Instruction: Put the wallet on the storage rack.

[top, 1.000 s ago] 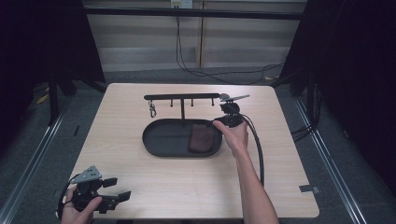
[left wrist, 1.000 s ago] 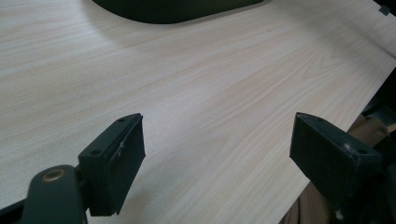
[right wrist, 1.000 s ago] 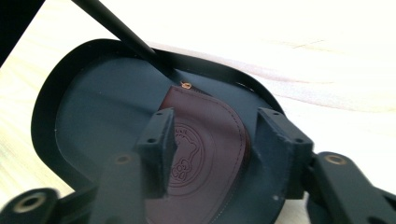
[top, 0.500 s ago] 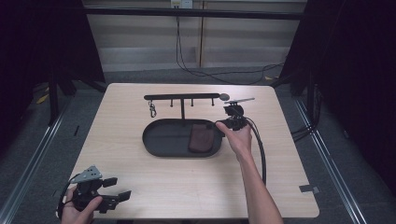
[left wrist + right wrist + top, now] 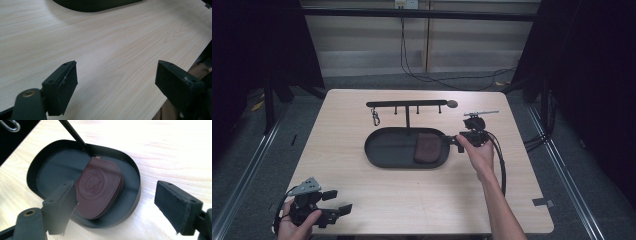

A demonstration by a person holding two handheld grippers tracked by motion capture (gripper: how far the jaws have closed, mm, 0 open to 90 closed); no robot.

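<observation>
A brown leather coin pouch [image 5: 428, 147] [image 5: 98, 187] lies flat in the right half of a black oval tray [image 5: 387, 150] [image 5: 47, 172]. My right gripper [image 5: 460, 141] [image 5: 117, 195] hovers at the tray's right end, pointing at the pouch. It is open; its jaws have just opened wide and then eased in a touch, with nothing between them. Behind the tray stands a black hook rack [image 5: 407, 104] with a metal clip [image 5: 375, 119] [image 5: 10, 125] hanging at its left. At the near left corner of the table, my left gripper [image 5: 339, 201] [image 5: 116, 72] is open over bare wood.
The light wooden table [image 5: 412, 200] ends close to my left gripper, and its edge [image 5: 175, 82] runs just under the right jaw. The rack's post [image 5: 73, 135] rises from the tray's far rim. A black cable [image 5: 501, 160] trails from my right gripper along the forearm.
My right gripper has drawn back from the rack's right end toward the person, and now sits at the tray's right end. The left gripper has stayed put.
</observation>
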